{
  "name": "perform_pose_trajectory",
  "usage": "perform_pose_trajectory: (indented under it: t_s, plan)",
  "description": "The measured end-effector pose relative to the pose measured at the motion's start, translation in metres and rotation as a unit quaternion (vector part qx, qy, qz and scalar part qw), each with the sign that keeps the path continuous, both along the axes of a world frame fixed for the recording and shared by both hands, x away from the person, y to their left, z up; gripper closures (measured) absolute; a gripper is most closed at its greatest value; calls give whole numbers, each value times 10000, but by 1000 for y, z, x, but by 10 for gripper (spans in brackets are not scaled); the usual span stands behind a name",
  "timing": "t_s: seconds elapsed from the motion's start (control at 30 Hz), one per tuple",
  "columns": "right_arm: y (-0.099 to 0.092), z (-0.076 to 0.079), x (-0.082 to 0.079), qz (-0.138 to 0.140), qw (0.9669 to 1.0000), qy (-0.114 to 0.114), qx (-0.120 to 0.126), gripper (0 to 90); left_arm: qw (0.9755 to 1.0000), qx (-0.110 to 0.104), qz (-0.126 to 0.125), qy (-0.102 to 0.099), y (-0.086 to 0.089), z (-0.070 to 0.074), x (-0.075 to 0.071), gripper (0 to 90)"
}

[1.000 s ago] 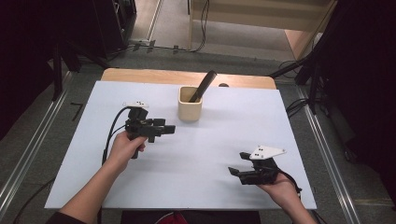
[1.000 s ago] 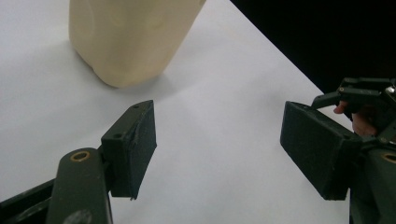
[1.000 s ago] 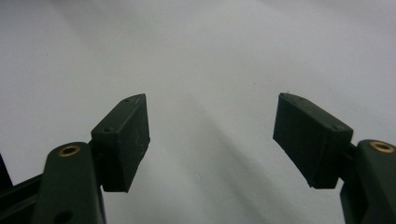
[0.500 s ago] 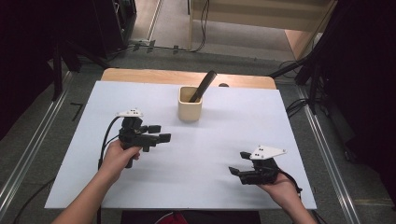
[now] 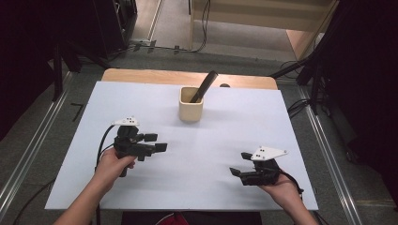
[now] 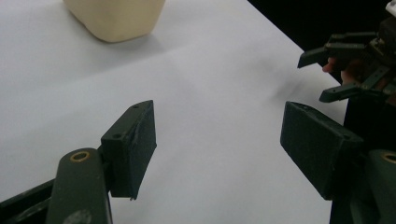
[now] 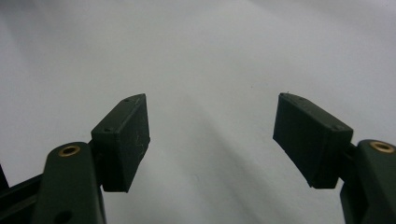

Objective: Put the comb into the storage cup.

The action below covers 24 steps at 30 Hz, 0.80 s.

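A beige cup (image 5: 191, 107) stands at the back middle of the white table sheet (image 5: 220, 126), with a dark utensil (image 5: 204, 86) leaning out of it to the right. My left gripper (image 5: 156, 142) is held above the sheet, left of and nearer than the cup, pointing right. Its jaws are open with nothing between them. In the left gripper view (image 6: 217, 126) the cup's base (image 6: 114, 18) sits at the top left and the other gripper (image 6: 355, 65) at the far right. My right gripper (image 5: 238, 164) rests low at the near right, open and empty, over bare sheet (image 7: 212, 126).
A strip of wooden tabletop (image 5: 155, 76) shows beyond the sheet's far edge. Metal rails (image 5: 328, 154) run along the floor on both sides. Cables (image 5: 202, 28) lie on the floor behind the table.
My left gripper has drawn back from beside the cup, toward the near left of the sheet, still open. The right gripper has stayed where it was.
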State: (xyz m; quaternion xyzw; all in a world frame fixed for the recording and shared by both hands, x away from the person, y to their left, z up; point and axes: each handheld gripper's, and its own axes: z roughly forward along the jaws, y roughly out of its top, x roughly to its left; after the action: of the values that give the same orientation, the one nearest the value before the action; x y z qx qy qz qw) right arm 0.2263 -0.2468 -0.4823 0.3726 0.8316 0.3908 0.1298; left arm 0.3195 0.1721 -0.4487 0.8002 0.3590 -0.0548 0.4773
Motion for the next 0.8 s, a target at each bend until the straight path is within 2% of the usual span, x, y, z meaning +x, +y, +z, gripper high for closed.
perform_pose_trajectory:
  t_s: [0.1, 0.43, 0.53, 0.63, 0.8]
  plan:
    - [0, 0, 0, -9, 10000, 21, 0, 253, 10000, 55, -57, 6, 2, -1, -4, 276]
    - [1, 0, -1, -17, 10000, 38, 18, 253, 9988, 444, -193, -104, 13, -5, -19, 276]
    - [1, 0, 0, -22, 10000, 45, 14, 253, 9978, 612, -221, -149, 16, -5, -22, 276]
    - [1, 0, 0, 12, 10000, 84, 22, 253, 9973, 681, -203, -168, 18, -6, -25, 276]
    - [2, -1, 0, 31, 10000, 84, 18, 253, 9952, 909, -254, -252, 23, -6, -29, 276]
